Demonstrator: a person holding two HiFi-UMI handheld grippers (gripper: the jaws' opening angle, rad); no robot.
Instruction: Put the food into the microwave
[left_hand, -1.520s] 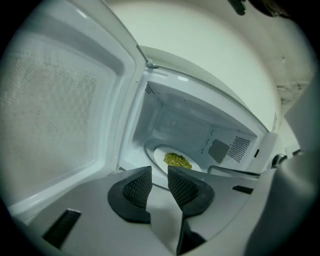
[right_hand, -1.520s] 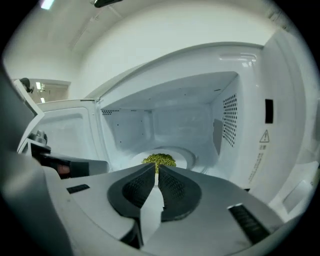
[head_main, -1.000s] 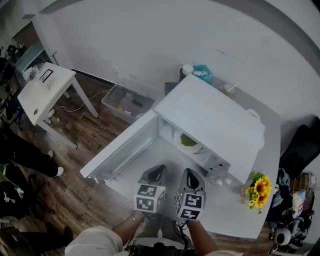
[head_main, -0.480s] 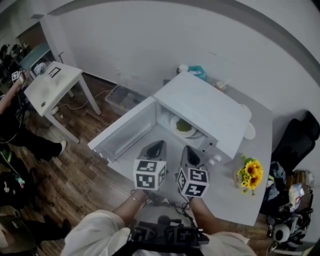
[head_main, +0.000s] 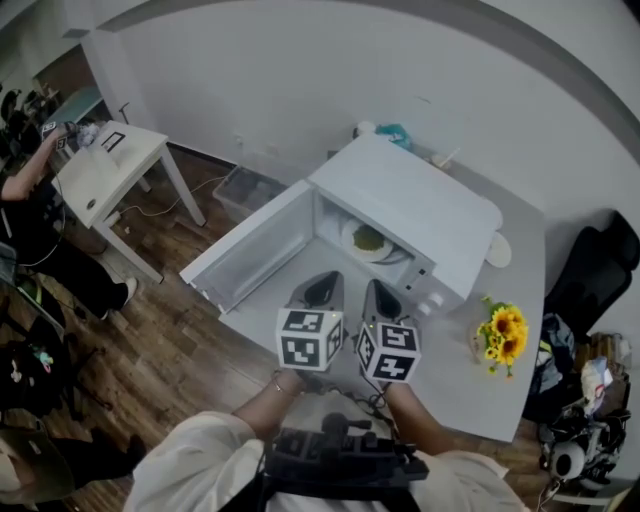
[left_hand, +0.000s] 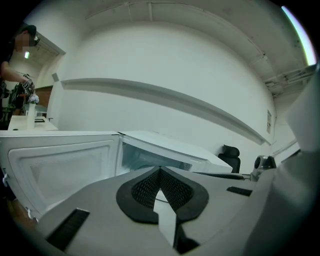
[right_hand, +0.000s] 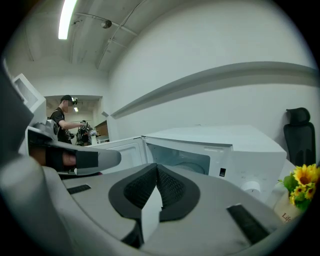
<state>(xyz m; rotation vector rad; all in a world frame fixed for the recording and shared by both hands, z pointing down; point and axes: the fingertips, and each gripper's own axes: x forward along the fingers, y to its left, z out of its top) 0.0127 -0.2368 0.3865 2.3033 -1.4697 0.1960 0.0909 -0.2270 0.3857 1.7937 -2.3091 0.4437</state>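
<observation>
Left claw (head_main: 328, 281) and right claw (head_main: 374, 289), closed, face the open microwave (head_main: 410, 205).

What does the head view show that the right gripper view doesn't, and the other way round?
Only the head view: the green food inside the microwave, the left tongs and right tongs seen together from above, and a white side table. Only the right gripper view: the ceiling light strip and a close look at the right tongs' jaws, shut on nothing. Both: the microwave with its door open, and the sunflowers.
</observation>
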